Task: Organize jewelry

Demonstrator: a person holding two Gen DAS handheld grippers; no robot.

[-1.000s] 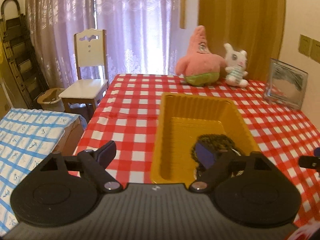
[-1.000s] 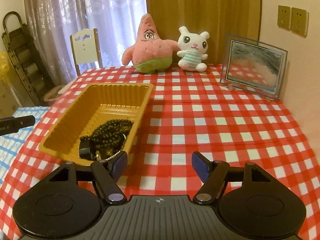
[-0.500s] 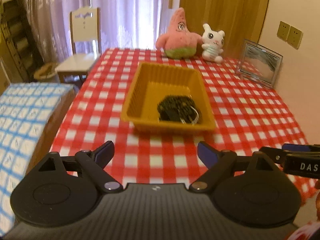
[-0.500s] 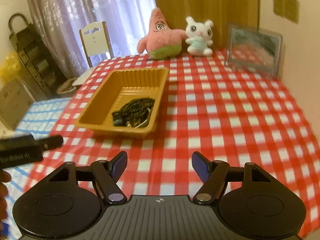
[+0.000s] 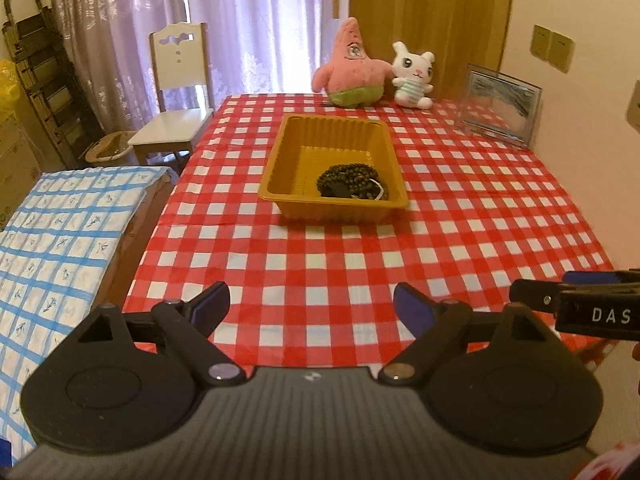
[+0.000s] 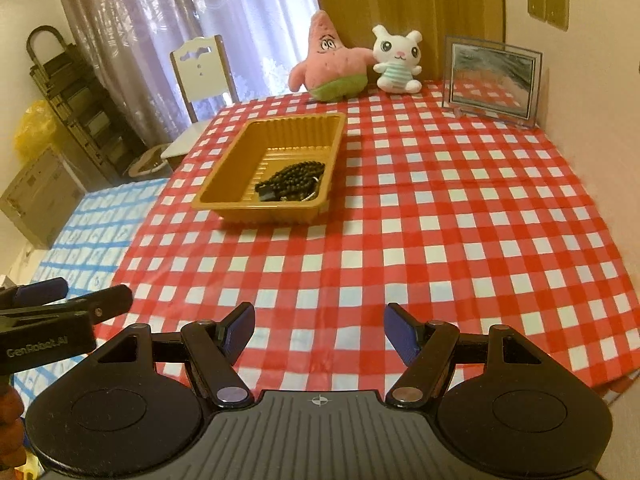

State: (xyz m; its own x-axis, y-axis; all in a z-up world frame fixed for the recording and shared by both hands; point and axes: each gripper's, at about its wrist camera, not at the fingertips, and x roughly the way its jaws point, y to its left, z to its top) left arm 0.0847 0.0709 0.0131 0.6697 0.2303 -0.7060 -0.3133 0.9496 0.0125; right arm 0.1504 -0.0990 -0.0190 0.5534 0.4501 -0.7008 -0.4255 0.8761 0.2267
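One yellow tray (image 5: pixel 280 168) sits on the checked table (image 5: pixel 360 264), holding one heap of dark beads (image 5: pixel 352 180) and a silvery chain in its near right corner. Two plush toys stand at the far edge: a pink star (image 5: pixel 352 76) and a white bunny (image 5: pixel 412 74), with one picture frame (image 5: pixel 500 104) beside them. Both grippers, left (image 5: pixel 312 308) and right (image 6: pixel 319 328), hover over the near edge, jaws apart and empty. One chair (image 5: pixel 178 92) stands beyond.

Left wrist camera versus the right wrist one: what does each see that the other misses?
Only the left view shows its own open left gripper from behind and the whole chair seat. Only the right view shows its own open right gripper from behind, a yellow bag and a cardboard box. Both show the yellow tray holding dark beads, two plush toys and a picture frame.
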